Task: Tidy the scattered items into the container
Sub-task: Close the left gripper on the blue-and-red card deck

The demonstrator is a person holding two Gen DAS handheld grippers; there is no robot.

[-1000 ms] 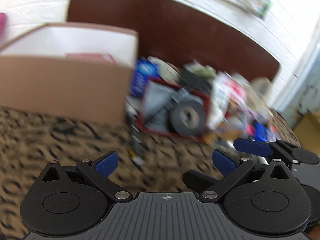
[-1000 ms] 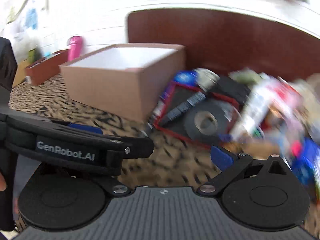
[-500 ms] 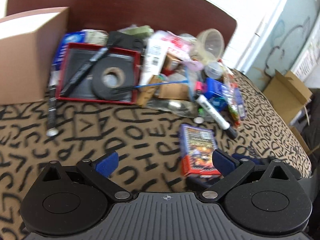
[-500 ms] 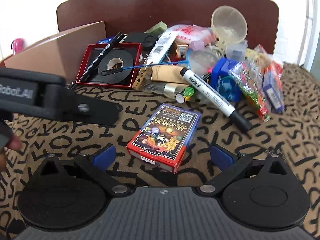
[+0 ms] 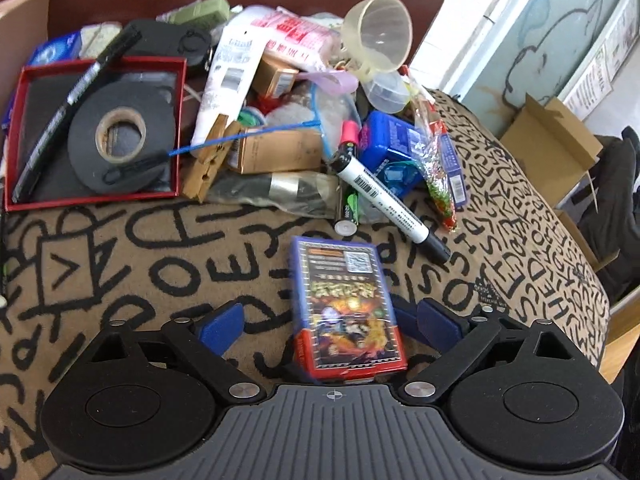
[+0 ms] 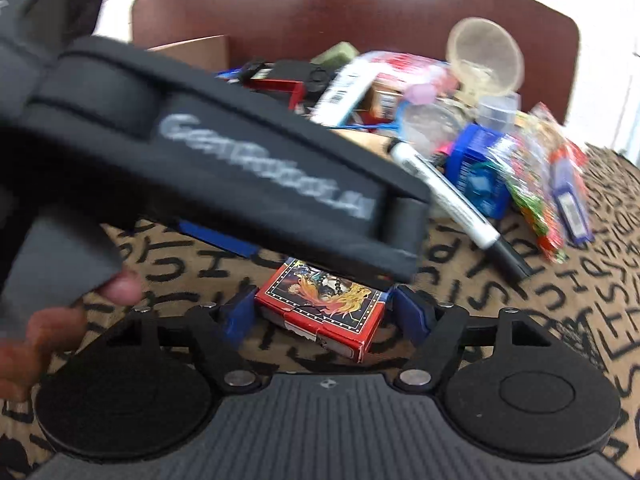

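In the left wrist view, the left gripper (image 5: 330, 326) fills the bottom of the frame, tilted down at the tan cloth printed with black letters (image 5: 160, 272). Its blue-padded fingers are spread wide with a red-and-blue box of playing cards (image 5: 346, 308) lying flat on the cloth between them; neither pad touches it. The box carries a small QR code near its far end. Above centre lies the clutter: a white marker with a black cap (image 5: 384, 200), a red shallow tray (image 5: 96, 132) at left holding a black roll of tape (image 5: 120, 138), and a clear plastic cup (image 5: 378, 34) at the top. A corner of the brown cardboard box (image 5: 22, 40) shows at the upper left edge.

In the right wrist view, the right gripper (image 6: 324, 316) points low over the same card box (image 6: 324, 308), its fingers set close on either side, though whether the pads press it cannot be told. The left gripper's black body (image 6: 224, 168) crosses the upper left, blurred, bearing white lettering that seems to read "GenRobot.AI". The person's fingers (image 6: 44, 328) show at lower left. The marker (image 6: 452, 200) lies right of centre.
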